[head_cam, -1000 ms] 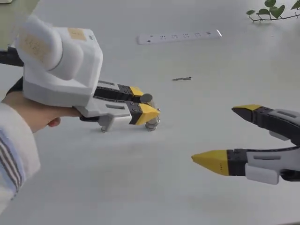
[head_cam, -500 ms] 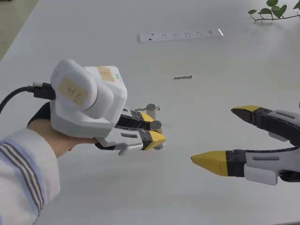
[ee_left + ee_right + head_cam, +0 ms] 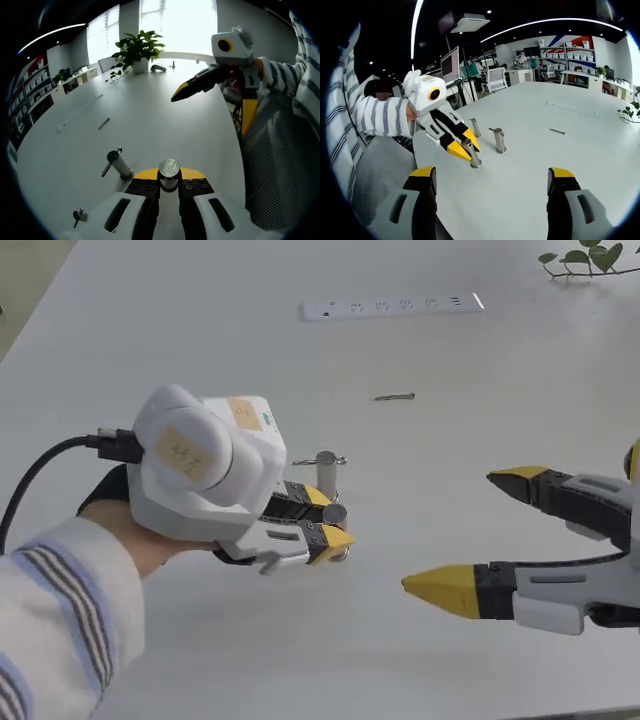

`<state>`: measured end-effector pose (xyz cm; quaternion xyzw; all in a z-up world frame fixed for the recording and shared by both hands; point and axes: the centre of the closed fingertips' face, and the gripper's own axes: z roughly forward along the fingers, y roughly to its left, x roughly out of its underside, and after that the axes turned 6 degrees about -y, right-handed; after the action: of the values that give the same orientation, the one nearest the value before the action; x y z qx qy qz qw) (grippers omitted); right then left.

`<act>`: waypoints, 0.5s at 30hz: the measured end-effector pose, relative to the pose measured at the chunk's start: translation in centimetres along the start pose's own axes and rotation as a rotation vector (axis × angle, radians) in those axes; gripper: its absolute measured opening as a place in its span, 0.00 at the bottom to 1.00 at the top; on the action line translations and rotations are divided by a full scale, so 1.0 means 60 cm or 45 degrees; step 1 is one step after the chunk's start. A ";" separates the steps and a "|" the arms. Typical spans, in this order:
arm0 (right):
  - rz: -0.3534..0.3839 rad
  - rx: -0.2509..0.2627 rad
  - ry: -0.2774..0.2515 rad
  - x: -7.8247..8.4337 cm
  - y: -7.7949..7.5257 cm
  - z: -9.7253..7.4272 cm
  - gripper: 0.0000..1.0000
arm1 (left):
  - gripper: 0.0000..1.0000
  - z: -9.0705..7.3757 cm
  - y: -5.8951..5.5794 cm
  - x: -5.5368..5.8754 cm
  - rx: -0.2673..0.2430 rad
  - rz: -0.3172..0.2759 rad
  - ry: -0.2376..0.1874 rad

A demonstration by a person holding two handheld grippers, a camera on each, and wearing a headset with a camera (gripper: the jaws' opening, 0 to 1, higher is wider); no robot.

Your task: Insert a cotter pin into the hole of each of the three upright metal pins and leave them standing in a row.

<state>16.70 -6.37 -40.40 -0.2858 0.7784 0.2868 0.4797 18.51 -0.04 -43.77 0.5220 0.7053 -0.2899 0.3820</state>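
The white tabletop lies bare between the grippers, and its edge shows at 11 o'clock. The left gripper is clamped on an upright grey metal pin. A second upright pin fitted with a cotter pin stands just beside it at 12 o'clock. A loose thin cotter pin lies at 1 o'clock. The right gripper hangs at 3 o'clock, jaws wide, holding nothing.

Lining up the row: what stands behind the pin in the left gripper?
Another upright pin, a cotter pin through its top, stands apart from the held pin. The left gripper covers the held pin's upper shaft, so its hole is hidden.
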 end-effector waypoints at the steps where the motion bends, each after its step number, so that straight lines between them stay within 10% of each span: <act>1: 0.001 0.000 0.000 0.000 0.000 0.000 0.90 | 0.09 0.000 0.000 0.001 -0.001 -0.002 -0.001; 15: 0.014 0.020 0.017 0.006 -0.007 -0.002 0.90 | 0.09 0.001 0.002 0.018 -0.003 0.008 0.002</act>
<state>16.79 -6.77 -40.74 -0.2797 0.7854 0.2812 0.4752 18.47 0.50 -44.69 0.5239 0.7044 -0.2875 0.3830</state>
